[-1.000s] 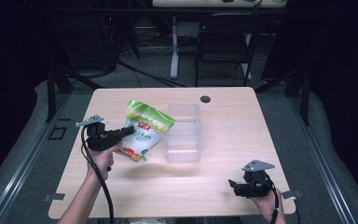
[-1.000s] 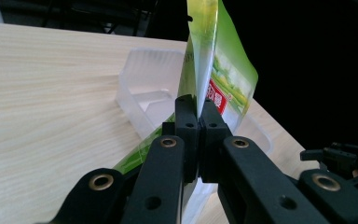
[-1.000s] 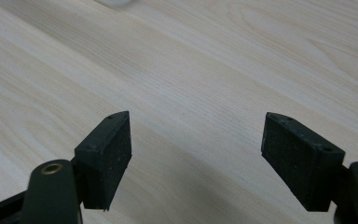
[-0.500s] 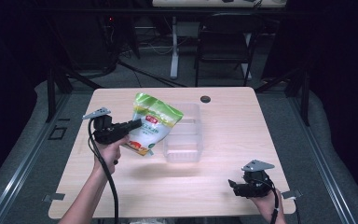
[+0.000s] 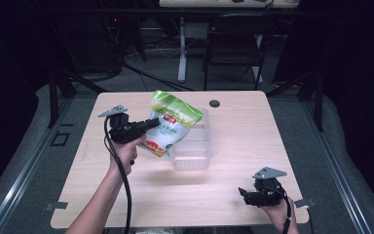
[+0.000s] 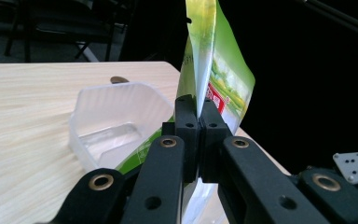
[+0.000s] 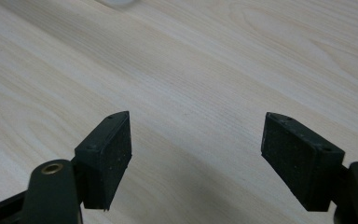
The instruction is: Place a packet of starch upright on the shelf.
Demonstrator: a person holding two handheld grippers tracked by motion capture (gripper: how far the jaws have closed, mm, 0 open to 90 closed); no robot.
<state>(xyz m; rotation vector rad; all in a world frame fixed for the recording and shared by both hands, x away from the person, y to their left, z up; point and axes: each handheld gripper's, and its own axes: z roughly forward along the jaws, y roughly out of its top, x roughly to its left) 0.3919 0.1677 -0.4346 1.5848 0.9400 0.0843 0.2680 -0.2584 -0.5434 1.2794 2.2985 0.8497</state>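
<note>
Above pale woodgrain table [image 5: 233,190], glossy green pouch [image 5: 169,127] between left gripper [image 5: 152,123] fingers; right gripper [image 7: 196,158] fingers wide.

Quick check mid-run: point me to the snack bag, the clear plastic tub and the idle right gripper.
snack bag [image 5: 171,124]: high view, middle of its printed front.
clear plastic tub [image 6: 116,122]: left gripper view, its far inner wall.
right gripper [image 7: 196,158]: right gripper view, midway between its open fingertips.

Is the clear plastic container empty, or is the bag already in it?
Empty: the container shows a bare floor; the bag hangs clamped in the left gripper.
</note>
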